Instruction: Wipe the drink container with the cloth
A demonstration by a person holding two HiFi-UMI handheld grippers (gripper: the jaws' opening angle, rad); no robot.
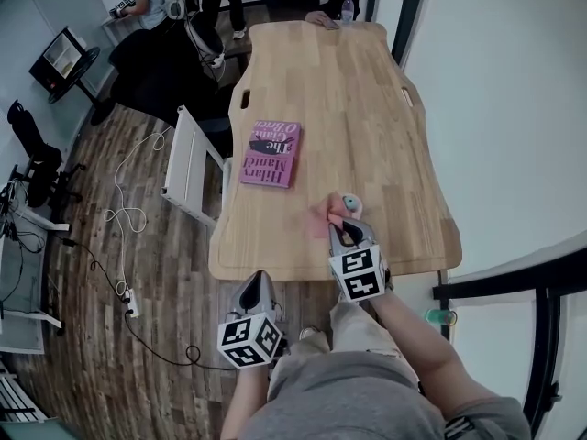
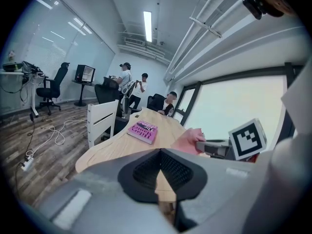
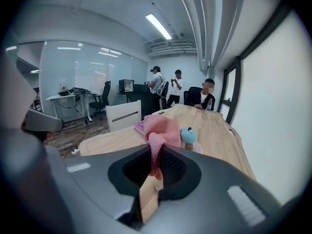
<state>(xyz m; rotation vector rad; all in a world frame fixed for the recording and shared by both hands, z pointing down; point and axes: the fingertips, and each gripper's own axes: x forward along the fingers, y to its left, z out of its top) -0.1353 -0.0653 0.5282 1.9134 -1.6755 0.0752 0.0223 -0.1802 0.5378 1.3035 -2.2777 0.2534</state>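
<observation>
The right gripper [image 1: 347, 233] pinches the pink cloth [image 3: 159, 129] in its jaws, just beside the blue-lidded drink container [image 3: 189, 136]. The left gripper [image 2: 160, 165] has its jaws together, empty.

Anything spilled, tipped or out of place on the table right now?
Nothing stands out. The drink container stands upright beside the pink cloth, which the right gripper pinches; the book lies flat; no spill shows on the table.
</observation>
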